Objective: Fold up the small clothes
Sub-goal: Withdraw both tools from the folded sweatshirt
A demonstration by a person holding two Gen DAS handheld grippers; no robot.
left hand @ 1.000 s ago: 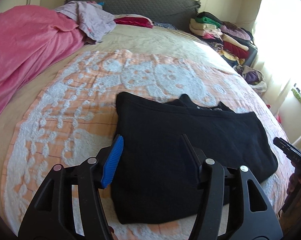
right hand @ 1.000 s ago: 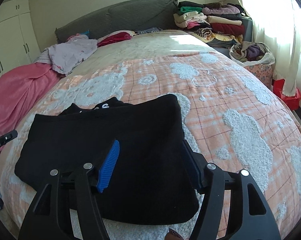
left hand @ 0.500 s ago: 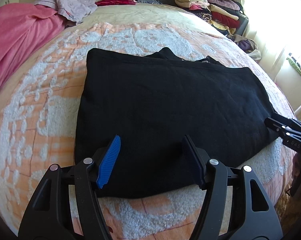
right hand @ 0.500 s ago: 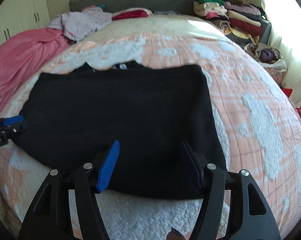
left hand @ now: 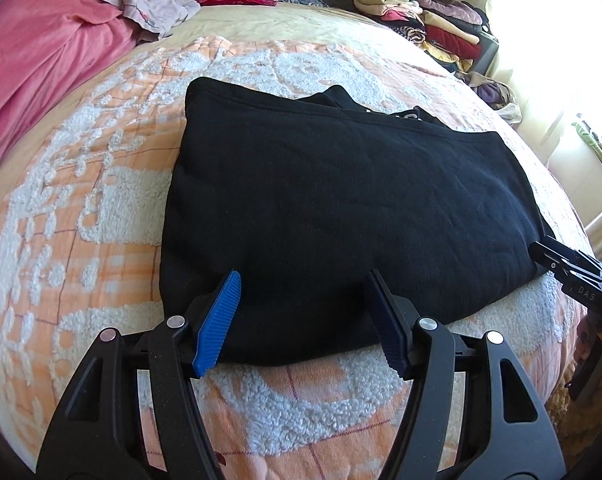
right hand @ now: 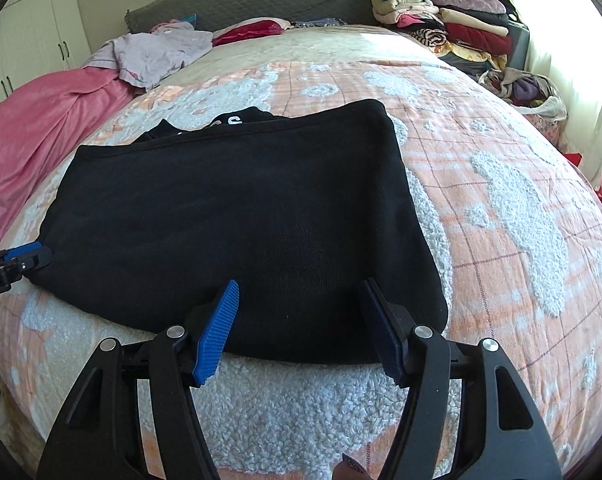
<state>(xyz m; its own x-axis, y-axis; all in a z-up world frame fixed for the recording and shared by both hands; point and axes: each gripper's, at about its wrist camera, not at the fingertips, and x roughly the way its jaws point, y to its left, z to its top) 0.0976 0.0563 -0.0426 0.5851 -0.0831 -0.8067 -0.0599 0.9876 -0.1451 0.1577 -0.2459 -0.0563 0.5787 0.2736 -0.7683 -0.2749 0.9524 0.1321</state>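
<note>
Nearest the left wrist camera, the left gripper [left hand: 299, 312] hovers with its fingers apart over the near edge of the black garment [left hand: 341, 208], nothing pinched between them. The right gripper [right hand: 297, 316] stands the same way in its own view, fingers apart above the near edge toward the garment's right corner, gripping nothing.

The garment lies flat on the orange and white bedspread [right hand: 501, 208] of the bed, apparently already doubled once, with its collar and white lettering peeking out at the far side.

The step in hand looks like taking the near edge for another fold. To do it well, each gripper should drop until one finger slides under the folded layers at the edge, then pinch all layers together, not just the top one. Both should lift evenly so the edge stays straight, and carry it to meet the far edge squarely.

Beyond, a pink blanket [left hand: 41, 52] and a stack of folded clothes [right hand: 445, 20] sit well clear.
</note>
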